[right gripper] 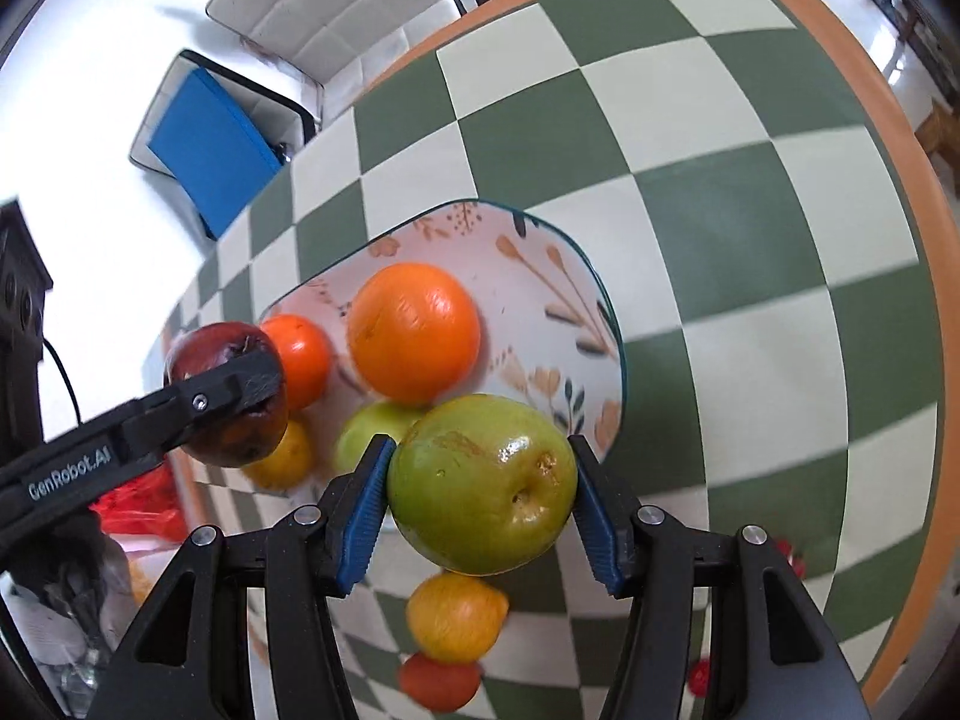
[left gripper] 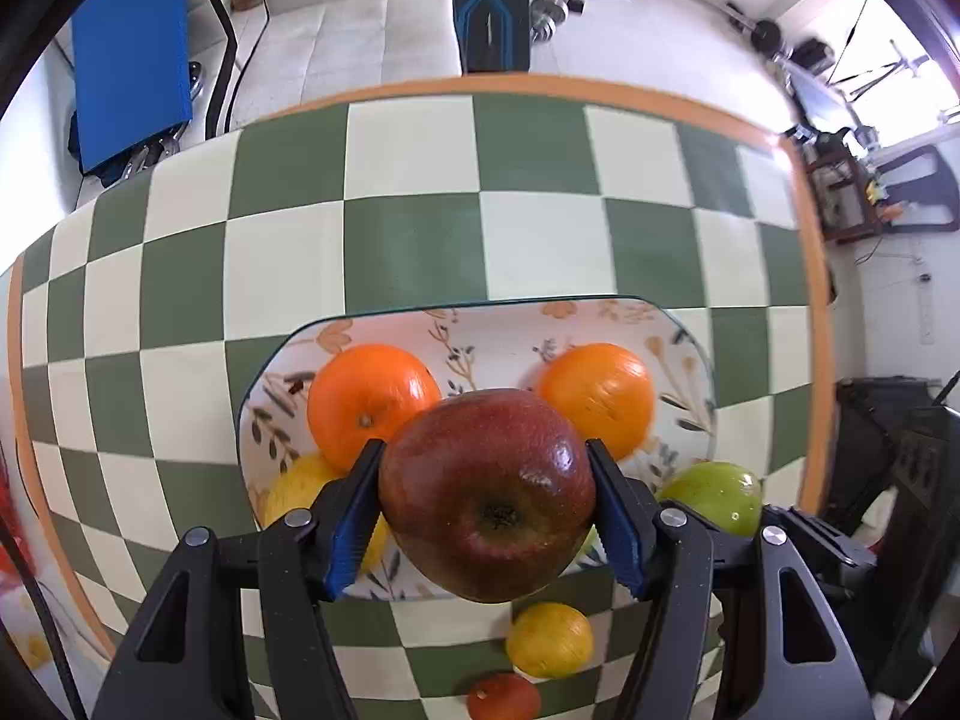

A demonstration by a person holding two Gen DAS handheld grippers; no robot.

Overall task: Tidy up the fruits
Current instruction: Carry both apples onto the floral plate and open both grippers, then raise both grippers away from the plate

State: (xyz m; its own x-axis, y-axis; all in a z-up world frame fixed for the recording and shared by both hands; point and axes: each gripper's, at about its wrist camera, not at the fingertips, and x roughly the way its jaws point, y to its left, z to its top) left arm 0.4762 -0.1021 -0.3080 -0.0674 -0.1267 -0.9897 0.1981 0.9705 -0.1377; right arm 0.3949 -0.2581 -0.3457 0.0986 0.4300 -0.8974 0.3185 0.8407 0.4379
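Observation:
My left gripper (left gripper: 485, 480) is shut on a dark red apple (left gripper: 486, 492), held above the near rim of a floral plate (left gripper: 480, 315). In the plate lie two oranges (left gripper: 372, 405) (left gripper: 600, 399) and a yellow fruit (left gripper: 288, 489). My right gripper (right gripper: 480, 480) is shut on a green apple (right gripper: 480, 483) over the plate's near corner (right gripper: 600, 414). A second green apple (right gripper: 369, 435) rests in the plate behind it. In the right wrist view the red apple (right gripper: 210, 348) shows at the left, clamped by a left finger (right gripper: 240, 381). A lemon (left gripper: 549, 639) and a small red-orange fruit (left gripper: 504, 696) lie on the table below.
The table carries a green-and-cream checked cloth (left gripper: 414, 240) with an orange border; its far half is bare. A red bag (right gripper: 138, 504) sits at the table's left edge. Beyond the table stand a white sofa (left gripper: 360, 30), a blue mat (left gripper: 132, 54) and gym weights (left gripper: 549, 15).

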